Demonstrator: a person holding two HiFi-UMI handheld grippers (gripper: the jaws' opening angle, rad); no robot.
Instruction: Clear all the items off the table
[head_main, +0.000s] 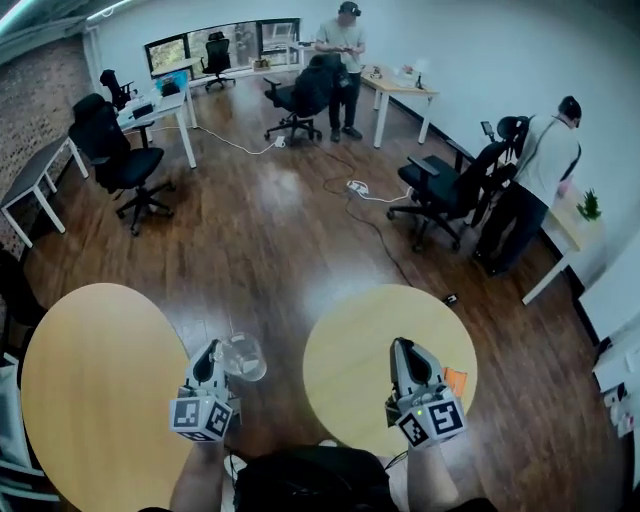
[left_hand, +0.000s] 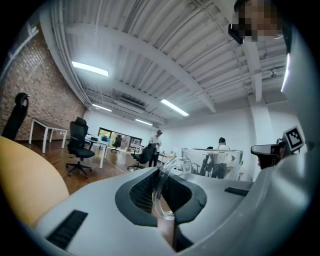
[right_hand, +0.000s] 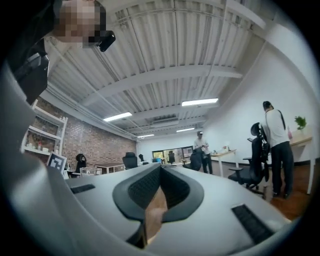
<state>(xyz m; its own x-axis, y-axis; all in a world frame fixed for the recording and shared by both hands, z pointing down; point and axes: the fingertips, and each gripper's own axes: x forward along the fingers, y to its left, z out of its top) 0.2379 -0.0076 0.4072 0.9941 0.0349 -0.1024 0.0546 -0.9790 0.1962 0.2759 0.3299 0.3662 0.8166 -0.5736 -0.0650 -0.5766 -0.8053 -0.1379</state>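
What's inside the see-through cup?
The glass mug looks empty: only the wooden floor shows through its clear wall. The left gripper is shut on its handle, and the jaws cover part of that handle.

No words, numbers or brand names can be read anywhere in these views. The only sign-like marks are black-and-white square block patterns, without letters or digits, on the left marker cube (head_main: 200, 418) and the right marker cube (head_main: 432, 421). One such pattern shows again at the right edge of the left gripper view (left_hand: 294, 137) and at the left of the right gripper view (right_hand: 56, 162)
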